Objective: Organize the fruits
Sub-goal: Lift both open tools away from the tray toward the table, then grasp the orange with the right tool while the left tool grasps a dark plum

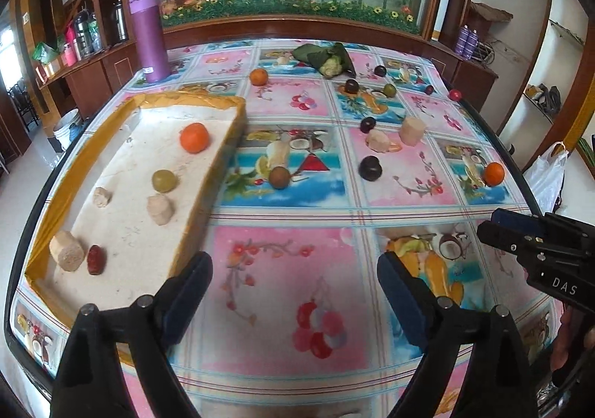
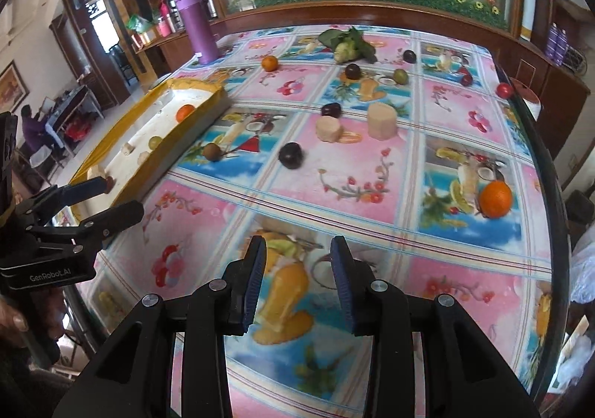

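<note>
Both grippers are hung over the fruit-print worktop (image 1: 290, 217) with nothing between the pads: the left gripper (image 1: 293, 291) is spread wide, while the right gripper (image 2: 297, 284) is kept to a narrow gap. Over on the left, a yellow-edged white tray (image 1: 122, 232) is already loaded with an orange (image 1: 194, 137), a green fruit (image 1: 164, 180), a red date (image 1: 96, 259) and pale cut chunks. Loose oranges, dark plums (image 2: 290, 155) and more chunks are scattered beyond, well apart from the tray.
</note>
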### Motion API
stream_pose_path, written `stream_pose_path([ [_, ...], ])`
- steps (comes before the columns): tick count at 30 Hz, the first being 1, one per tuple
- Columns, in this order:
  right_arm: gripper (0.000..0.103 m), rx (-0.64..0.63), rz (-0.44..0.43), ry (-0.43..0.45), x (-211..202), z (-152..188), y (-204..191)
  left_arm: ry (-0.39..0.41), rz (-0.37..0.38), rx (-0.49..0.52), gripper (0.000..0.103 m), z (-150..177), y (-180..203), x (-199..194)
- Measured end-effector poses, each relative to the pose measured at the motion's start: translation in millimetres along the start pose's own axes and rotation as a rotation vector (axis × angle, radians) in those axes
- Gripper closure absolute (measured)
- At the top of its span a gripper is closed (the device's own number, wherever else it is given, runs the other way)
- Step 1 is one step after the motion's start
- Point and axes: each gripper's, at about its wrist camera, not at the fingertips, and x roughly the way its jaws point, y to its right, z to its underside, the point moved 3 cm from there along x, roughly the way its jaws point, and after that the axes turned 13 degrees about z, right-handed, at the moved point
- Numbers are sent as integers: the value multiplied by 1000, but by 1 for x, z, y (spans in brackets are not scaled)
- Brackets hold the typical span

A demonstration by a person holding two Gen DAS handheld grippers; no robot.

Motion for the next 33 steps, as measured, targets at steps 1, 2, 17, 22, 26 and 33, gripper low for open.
stream_pose_path([
  [1, 68, 15, 10, -3, 1, 1, 9, -10, 5, 3, 11, 0, 4, 4],
  [2, 68, 32, 18, -4, 2, 2, 19, -21, 9, 5, 10, -1, 8, 7],
  [17, 55, 159, 151, -15, 46, -21, 135, -82, -10, 47, 9, -27, 43, 53],
  [22, 51, 87, 184, -42, 73, -23, 130, -115, 3, 20, 9, -42, 40, 79],
  [26, 59, 79, 181, -11, 76, -24, 129, -110, 8, 13, 9, -54, 42, 97],
  [33, 64, 55, 172, 12, 75, -26, 130, -116, 64, -16, 57, -66, 36, 122],
])
